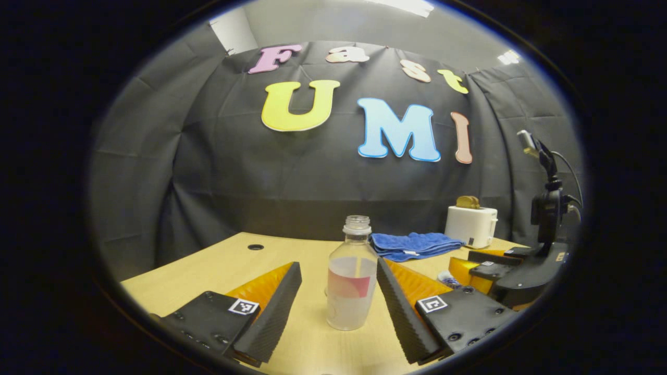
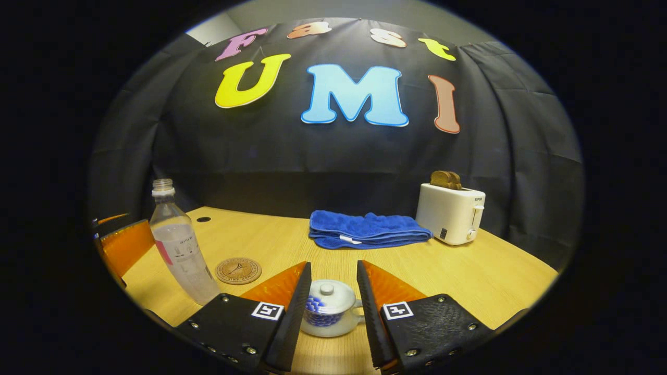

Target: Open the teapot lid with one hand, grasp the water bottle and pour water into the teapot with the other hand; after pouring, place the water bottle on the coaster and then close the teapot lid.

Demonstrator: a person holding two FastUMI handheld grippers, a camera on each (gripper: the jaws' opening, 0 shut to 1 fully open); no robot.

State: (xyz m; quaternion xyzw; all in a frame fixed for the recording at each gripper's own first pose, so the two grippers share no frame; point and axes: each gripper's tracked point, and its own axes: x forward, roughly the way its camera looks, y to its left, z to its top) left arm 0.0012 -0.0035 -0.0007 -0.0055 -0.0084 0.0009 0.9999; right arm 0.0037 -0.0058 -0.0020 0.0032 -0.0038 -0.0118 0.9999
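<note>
My left gripper (image 1: 338,307) is wide open, and the bottle (image 1: 351,284) stands right between its two fingers (image 1: 271,312) on the table (image 1: 219,265). The fingers are near the bottle on both sides, but I cannot tell if the right one just touches it. The bottle stands up straight, has no cap on, and has some water in it. My right gripper (image 2: 332,307) is open too, and the teapot (image 2: 329,307) sits between its fingers with small gaps on each side. The lid (image 2: 328,295) is on the pot, with its little knob on top. Both grippers are held low and level, just over the table, pointing to the back wall. In the left gripper view my right gripper (image 1: 513,273) is off to the right, close to the table. In the right gripper view the bottle (image 2: 180,250) is off to the left, and the round coaster (image 2: 238,271) lies flat just beside it. At the back lie a blue towel (image 2: 365,229) and a white toaster (image 2: 451,212) with toast (image 2: 445,179) in it
</note>
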